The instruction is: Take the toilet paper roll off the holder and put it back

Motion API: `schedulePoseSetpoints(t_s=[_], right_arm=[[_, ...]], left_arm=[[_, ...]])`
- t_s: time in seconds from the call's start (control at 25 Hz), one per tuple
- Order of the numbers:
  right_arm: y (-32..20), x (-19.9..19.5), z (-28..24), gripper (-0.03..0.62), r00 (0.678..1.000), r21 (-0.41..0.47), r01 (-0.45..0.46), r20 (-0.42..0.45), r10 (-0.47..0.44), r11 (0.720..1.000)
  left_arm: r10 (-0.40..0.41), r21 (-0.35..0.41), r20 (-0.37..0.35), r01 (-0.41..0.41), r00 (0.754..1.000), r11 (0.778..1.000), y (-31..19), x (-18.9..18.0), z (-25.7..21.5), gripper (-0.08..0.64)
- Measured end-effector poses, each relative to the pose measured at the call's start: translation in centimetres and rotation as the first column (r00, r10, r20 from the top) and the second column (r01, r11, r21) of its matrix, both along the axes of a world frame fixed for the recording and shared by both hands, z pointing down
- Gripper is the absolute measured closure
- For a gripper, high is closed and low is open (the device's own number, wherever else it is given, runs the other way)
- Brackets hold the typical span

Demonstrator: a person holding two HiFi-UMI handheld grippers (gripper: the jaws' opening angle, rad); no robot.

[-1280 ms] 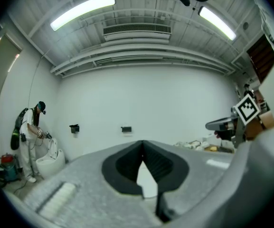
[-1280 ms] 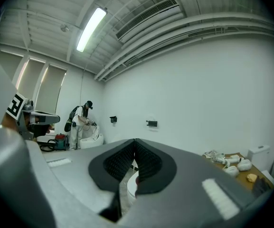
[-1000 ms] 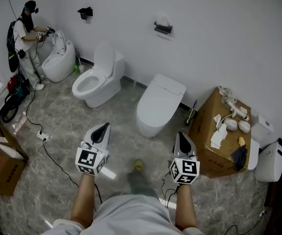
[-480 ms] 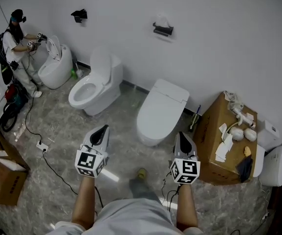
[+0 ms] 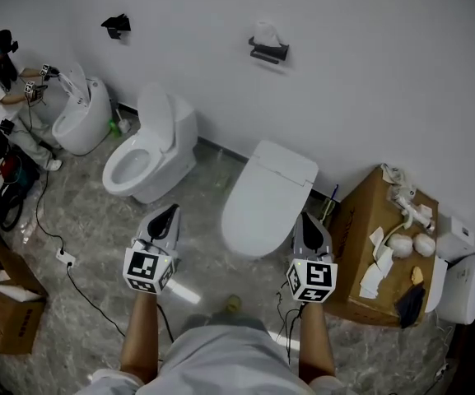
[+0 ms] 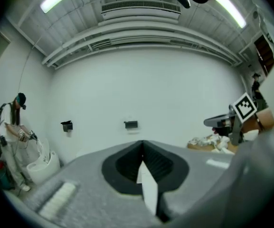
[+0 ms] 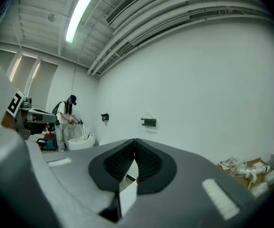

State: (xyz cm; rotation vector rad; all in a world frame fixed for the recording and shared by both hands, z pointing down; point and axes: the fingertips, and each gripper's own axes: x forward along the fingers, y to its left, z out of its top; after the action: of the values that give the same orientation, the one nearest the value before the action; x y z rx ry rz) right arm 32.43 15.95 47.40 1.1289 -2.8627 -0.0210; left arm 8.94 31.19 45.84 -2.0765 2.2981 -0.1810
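Observation:
A black wall holder (image 5: 268,53) carries a white toilet paper roll (image 5: 267,33) high on the white wall, above a closed-lid toilet (image 5: 267,197). It shows small and far off as the holder (image 6: 131,124) in the left gripper view and the holder (image 7: 148,122) in the right gripper view. My left gripper (image 5: 167,219) and right gripper (image 5: 305,228) are held side by side over the floor, well short of the wall. Both point toward it. Each has its jaws shut with nothing between them, as the left gripper (image 6: 142,144) and right gripper (image 7: 135,142) show up close.
An open-lid toilet (image 5: 148,148) stands left of the closed one. A person (image 5: 3,85) works at a third toilet (image 5: 82,115) far left. A second black holder (image 5: 118,25) is on the wall. A cardboard box (image 5: 369,262) with clutter sits right, another box (image 5: 5,304) left. Cables cross the floor.
The whole view has advanced toward the wall: the toilets and the holder sit closer and lower left in the head view. Both grippers travel along, still shut and side by side.

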Motion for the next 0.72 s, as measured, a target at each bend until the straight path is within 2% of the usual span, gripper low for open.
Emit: schedulePoseSetpoints(t_s=[0.4,0.72], right_arm=[[-6.3,-4.6,0.1,0.591,1.000,-0.005,0.022,-0.004,-0.022,1.000],[-11.9,-10.3,1.5,0.591,1.000,-0.001,-0.026,-0.011,0.026,1.000]], left_arm=[[-0.003,0.004,0.009,0.003,1.000,1.000,-6.4,-4.4,-1.0,0.560],[0.055,0.003,0.006,-0.055,0.998,0.998,-13.5,-10.8,0.6,0.560]])
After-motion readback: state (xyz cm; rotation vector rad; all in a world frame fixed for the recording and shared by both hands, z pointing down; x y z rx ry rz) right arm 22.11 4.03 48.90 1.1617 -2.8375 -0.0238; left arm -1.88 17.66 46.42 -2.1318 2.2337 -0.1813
